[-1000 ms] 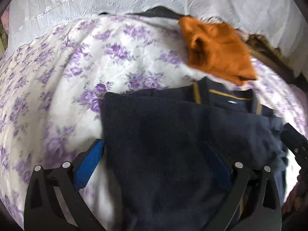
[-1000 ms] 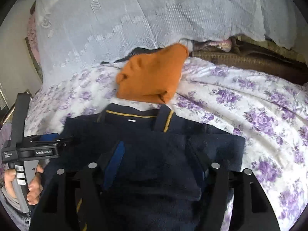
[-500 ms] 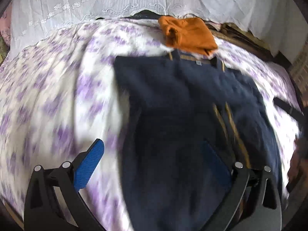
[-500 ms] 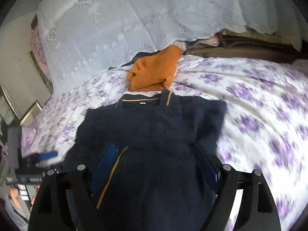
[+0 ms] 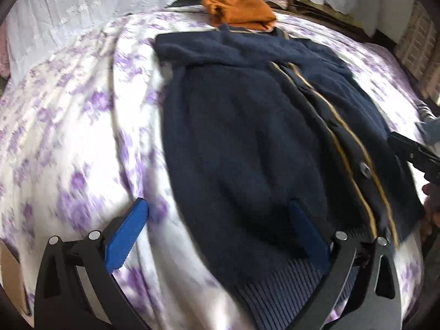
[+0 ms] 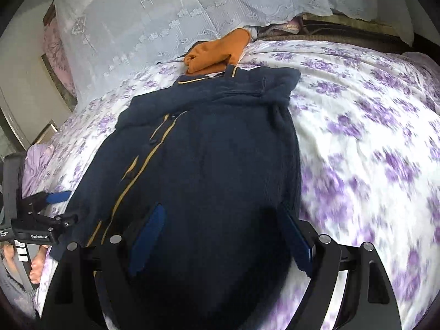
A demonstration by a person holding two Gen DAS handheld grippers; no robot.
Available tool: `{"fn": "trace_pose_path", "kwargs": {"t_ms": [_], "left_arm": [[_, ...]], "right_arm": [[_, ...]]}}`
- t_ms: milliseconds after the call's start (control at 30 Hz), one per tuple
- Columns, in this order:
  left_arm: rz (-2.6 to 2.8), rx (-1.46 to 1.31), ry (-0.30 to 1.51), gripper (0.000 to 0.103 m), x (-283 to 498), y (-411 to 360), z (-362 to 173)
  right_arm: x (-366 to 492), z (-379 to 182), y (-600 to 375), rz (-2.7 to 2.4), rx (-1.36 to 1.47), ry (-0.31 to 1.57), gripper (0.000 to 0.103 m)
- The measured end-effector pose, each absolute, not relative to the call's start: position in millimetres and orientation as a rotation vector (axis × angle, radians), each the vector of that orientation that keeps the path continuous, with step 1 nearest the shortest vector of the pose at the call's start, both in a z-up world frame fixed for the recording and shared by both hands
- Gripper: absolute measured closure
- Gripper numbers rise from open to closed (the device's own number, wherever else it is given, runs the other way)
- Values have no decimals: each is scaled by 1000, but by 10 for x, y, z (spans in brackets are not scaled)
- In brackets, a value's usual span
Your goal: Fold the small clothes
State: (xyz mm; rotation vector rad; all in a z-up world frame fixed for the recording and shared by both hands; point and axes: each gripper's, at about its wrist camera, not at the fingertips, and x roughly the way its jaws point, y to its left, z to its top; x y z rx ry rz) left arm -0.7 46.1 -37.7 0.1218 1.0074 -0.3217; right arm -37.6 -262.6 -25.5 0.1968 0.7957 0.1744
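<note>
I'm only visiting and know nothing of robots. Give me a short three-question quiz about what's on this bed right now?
1. True or false: the navy cardigan is buttoned shut.
2. What lies at the cardigan's collar? A) orange garment B) red towel C) white sock
3. Fill in: the bedsheet has ____ flowers.

Key: 1 true; 2 A; 3 purple.

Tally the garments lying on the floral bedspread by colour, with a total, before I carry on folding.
Navy: 1, the navy cardigan with tan trim, spread flat
Orange: 1, the orange garment, folded at the far end by the collar
Total: 2
</note>
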Motion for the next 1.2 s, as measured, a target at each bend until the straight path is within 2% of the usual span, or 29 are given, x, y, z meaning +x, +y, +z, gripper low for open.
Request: {"fn": "trace_pose_path", "kwargs": {"t_ms": [333,467,733,1200], "left_arm": [[-432,-46,1034,4,-229,646,-347],[-460,-86,1047,4,-207,673,-351],[-621,-308,1048,4,-152,945,-276],[-582,-418,1069,4,684,928,-316]], "right_arm": [[-865,-222,-2880,153,278,742,16],[-942,-331,-2980,227,356,785,16],[-1058,-352,-2895,342,394,794,20],[-562,-368,-2880,377,480,839,19]]}}
